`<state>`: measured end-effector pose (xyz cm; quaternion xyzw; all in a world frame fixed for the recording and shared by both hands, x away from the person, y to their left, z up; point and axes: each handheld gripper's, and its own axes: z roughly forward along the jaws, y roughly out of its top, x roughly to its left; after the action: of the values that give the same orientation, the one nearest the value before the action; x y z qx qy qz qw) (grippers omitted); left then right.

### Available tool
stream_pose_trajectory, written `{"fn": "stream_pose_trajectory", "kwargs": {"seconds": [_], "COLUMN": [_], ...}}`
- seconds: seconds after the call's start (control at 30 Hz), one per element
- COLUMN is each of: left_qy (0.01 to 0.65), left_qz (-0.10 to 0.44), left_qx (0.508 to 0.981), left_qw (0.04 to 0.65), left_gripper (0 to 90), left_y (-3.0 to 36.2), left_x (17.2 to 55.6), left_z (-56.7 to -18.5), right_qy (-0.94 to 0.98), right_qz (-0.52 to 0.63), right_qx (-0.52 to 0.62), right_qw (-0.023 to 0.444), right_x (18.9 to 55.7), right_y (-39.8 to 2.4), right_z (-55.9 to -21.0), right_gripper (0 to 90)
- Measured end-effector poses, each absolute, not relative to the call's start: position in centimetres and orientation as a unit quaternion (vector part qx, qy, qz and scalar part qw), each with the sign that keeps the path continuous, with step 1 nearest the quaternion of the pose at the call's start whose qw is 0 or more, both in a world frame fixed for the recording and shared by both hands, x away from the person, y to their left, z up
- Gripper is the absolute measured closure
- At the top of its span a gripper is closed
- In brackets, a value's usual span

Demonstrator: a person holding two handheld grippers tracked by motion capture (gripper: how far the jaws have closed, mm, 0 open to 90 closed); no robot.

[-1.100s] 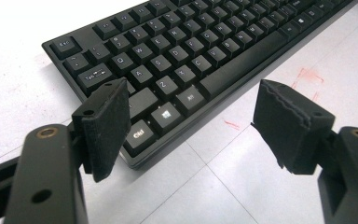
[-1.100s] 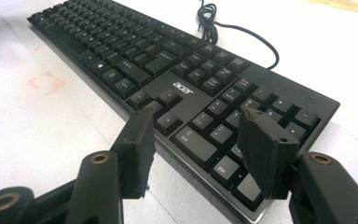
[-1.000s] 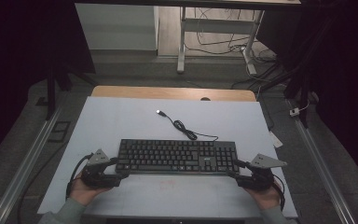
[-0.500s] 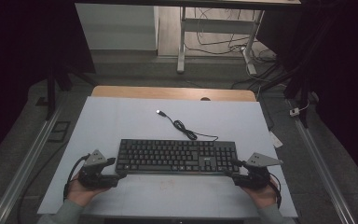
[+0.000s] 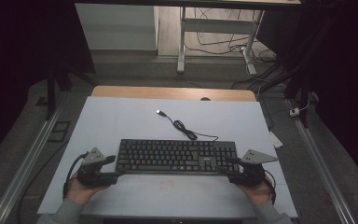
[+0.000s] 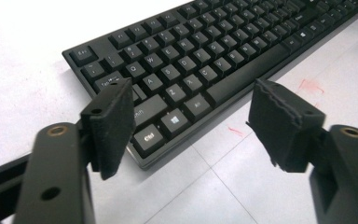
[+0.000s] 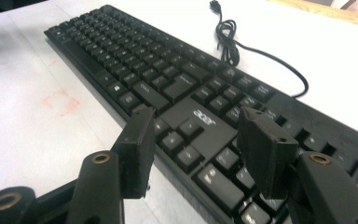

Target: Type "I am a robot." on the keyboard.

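Two hands come in from the near edge of the surface (image 5: pixel 121 116), each holding a claw at one end of a black keyboard (image 5: pixel 177 156). The keyboard lies flat, parallel to the near edge and closer to it than to the far one, roughly centred between the left and right edges. Its cable (image 5: pixel 182 126) runs off the back toward the far edge, with a small coil along the way and the plug lying loose on the white top.

The left hand (image 5: pixel 81 189) rests low near the near-left corner, its sleeve just entering, and points the left claw (image 5: pixel 113 166) inward at the keyboard's left end. In the left gripper view that claw (image 6: pixel 191 119) is released, its two black pads spread wide: one pad hangs over the keys at the keyboard's near-left corner, the other over bare surface in front of the keyboard.

The right hand (image 5: pixel 256 191) mirrors it near the near-right corner, with the right claw (image 5: pixel 230 168) aimed at the keyboard's right end. In the right gripper view this claw (image 7: pixel 196 140) is likewise released, both pads poised above the arrow keys and number pad, gripping nothing. Faint red marks show on the surface in front of the keyboard.
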<state>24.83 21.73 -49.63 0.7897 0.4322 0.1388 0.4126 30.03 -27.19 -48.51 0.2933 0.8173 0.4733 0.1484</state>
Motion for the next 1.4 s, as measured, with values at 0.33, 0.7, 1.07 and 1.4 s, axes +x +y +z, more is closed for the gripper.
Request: {"fn": "stream_pose_trajectory", "kwargs": {"seconds": [0.33, 0.7, 1.07, 1.4], "left_qy": [0.436, 0.439, 0.438, 0.447], "left_qz": [0.140, 0.152, 0.156, 0.146], "left_qx": [0.794, 0.794, 0.800, 0.804], "left_qw": [0.400, 0.392, 0.380, 0.364], "left_gripper": [36.6, 53.4, 81.9, 89.0], "left_y": [21.0, 20.6, 20.7, 21.0], "left_x": [25.7, 26.8, 27.7, 28.5], "left_z": [-50.0, -50.7, -51.3, -52.3], "right_qy": [0.823, 0.831, 0.843, 0.850], "right_qz": [0.479, 0.472, 0.466, 0.456], "right_qx": [0.276, 0.271, 0.254, 0.251], "right_qw": [0.129, 0.113, 0.093, 0.085], "right_x": [30.9, 31.9, 33.2, 34.4], "right_y": [-24.4, -21.4, -17.4, -13.7], "right_z": [-48.0, -47.6, -47.8, -47.9], "right_gripper": [47.2, 47.2, 46.9, 46.9]}}
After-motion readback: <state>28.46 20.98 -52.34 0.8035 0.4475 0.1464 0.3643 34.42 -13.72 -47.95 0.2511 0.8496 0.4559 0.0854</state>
